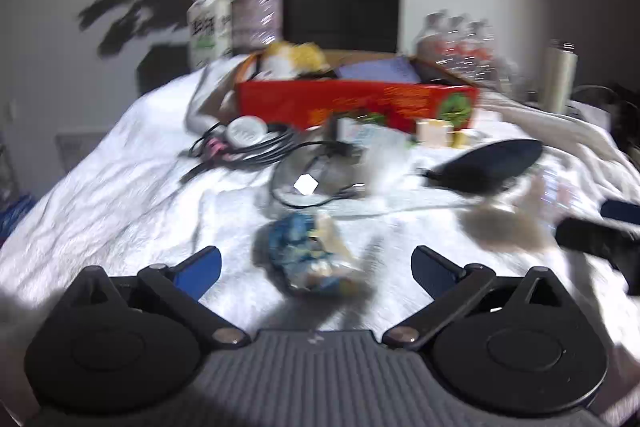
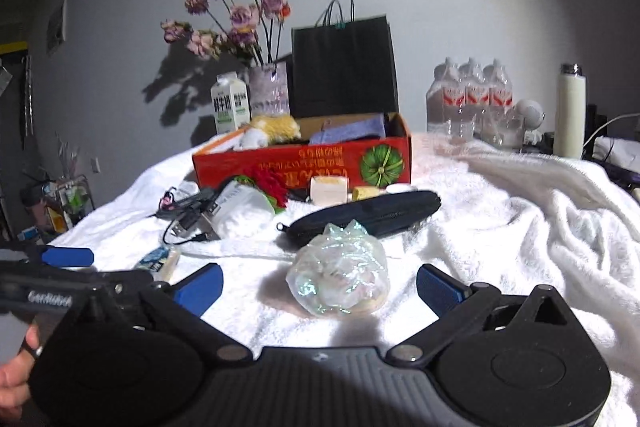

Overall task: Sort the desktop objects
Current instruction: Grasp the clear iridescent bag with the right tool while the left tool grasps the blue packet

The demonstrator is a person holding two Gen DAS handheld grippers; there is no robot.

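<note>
Gaping wide, both jaws empty: left gripper (image 1: 316, 267) w/ blue snack packet (image 1: 310, 255) between, right gripper (image 2: 319, 285) w/ iridescent bag (image 2: 338, 273).

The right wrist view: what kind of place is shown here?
Probably a room in a home: a table or desk under a white towel-like cloth, set against a plain wall. A vase of flowers, a milk carton and a pack of water bottles suggest this.

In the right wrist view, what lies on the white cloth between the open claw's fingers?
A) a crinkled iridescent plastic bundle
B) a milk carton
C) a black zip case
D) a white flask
A: the crinkled iridescent plastic bundle sits between the right claw fingers, apart from both.
</note>
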